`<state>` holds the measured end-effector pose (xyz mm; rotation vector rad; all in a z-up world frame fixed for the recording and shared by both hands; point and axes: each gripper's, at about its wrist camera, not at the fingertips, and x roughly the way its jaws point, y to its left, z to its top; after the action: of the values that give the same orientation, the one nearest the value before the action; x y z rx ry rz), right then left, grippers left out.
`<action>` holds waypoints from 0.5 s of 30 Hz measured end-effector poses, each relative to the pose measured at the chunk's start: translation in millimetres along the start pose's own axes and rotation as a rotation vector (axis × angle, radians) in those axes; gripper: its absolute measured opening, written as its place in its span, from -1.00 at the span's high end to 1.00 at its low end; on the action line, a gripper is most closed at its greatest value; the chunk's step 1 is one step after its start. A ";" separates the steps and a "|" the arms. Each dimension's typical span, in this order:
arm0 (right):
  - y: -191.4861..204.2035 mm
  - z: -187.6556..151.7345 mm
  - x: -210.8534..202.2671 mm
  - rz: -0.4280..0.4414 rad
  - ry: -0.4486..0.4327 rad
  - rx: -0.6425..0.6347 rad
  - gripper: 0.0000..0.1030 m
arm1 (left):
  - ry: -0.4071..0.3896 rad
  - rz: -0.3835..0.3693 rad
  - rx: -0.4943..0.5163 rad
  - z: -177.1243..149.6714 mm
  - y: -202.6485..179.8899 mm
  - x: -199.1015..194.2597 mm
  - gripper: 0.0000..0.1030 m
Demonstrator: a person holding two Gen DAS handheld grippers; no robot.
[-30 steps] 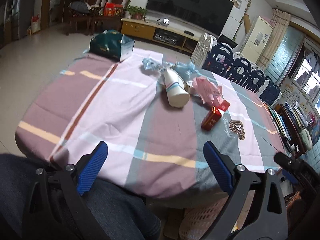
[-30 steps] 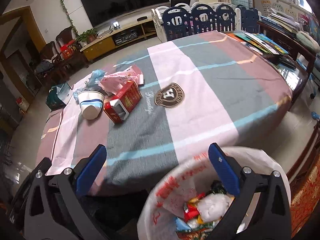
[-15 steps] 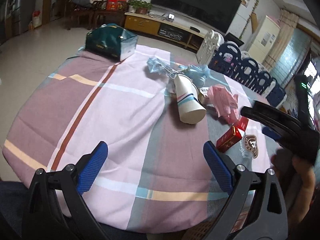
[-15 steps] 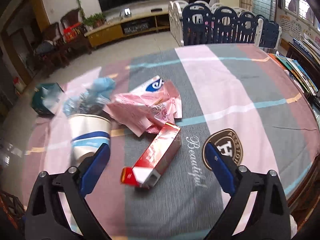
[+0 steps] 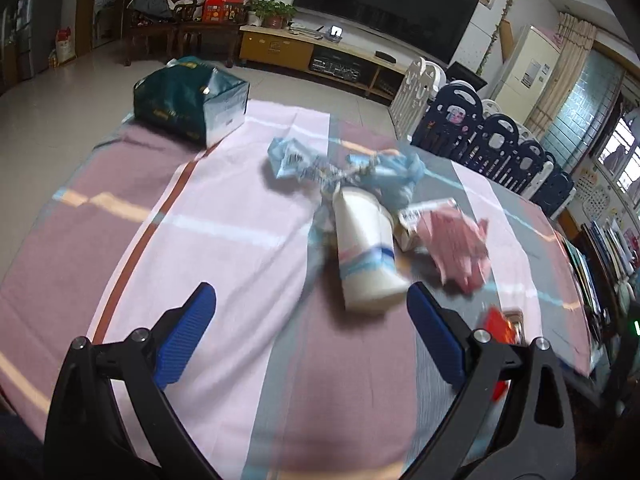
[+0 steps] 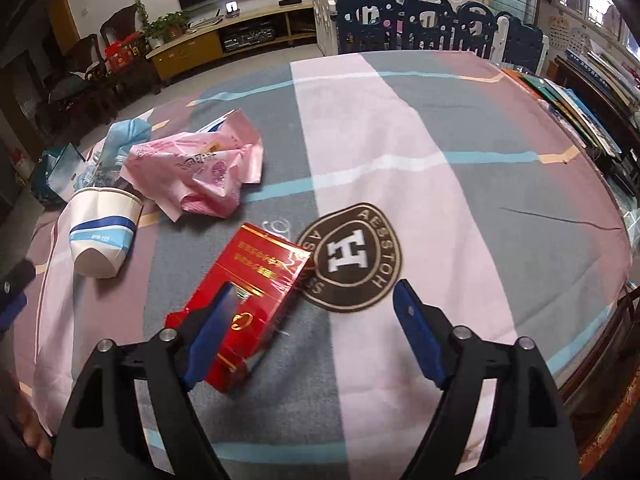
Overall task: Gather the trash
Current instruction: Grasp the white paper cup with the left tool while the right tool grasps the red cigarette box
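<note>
Hovering with jaws wide and empty, right gripper (image 6: 312,312) nears a red cigarette carton (image 6: 248,304): light, stiff, glossy-slippery; best pinched across its long sides.

I see a striped tablecloth (image 6: 460,128) in pink, grey and mauve covering the table, with a round brown emblem (image 6: 354,258) printed on it; a dark green gift bag (image 5: 188,100) sits at the far edge; beyond stand a black television (image 5: 384,4), a yellow media cabinet (image 5: 296,54), wooden armchairs (image 5: 188,12) and a navy playpen fence (image 6: 432,26); books (image 6: 592,96) lie stacked alongside.
</note>
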<state>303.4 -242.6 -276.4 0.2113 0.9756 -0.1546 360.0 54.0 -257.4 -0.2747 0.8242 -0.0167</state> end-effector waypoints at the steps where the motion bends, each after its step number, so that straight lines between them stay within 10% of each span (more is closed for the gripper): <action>1: -4.9 -2.8 -3.8 -0.001 -0.003 0.010 -0.62 | -0.003 -0.001 -0.002 8.2 -4.7 8.9 -0.86; 7: -18.7 -15.1 -1.9 0.051 0.046 0.105 -0.64 | 0.080 -0.056 0.042 22.8 -39.4 64.4 -0.80; 10: -9.8 -15.1 1.3 0.065 0.054 0.106 -0.64 | 0.095 -0.082 0.101 14.9 -48.0 72.7 0.17; 15: 22.6 -11.1 11.7 0.060 0.065 0.055 -0.64 | 0.035 -0.116 0.106 5.6 -35.7 48.5 0.30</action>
<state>306.0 -218.4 -289.8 0.2970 1.0292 -0.1197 400.4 15.0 -279.9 -0.2224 0.8379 -0.1740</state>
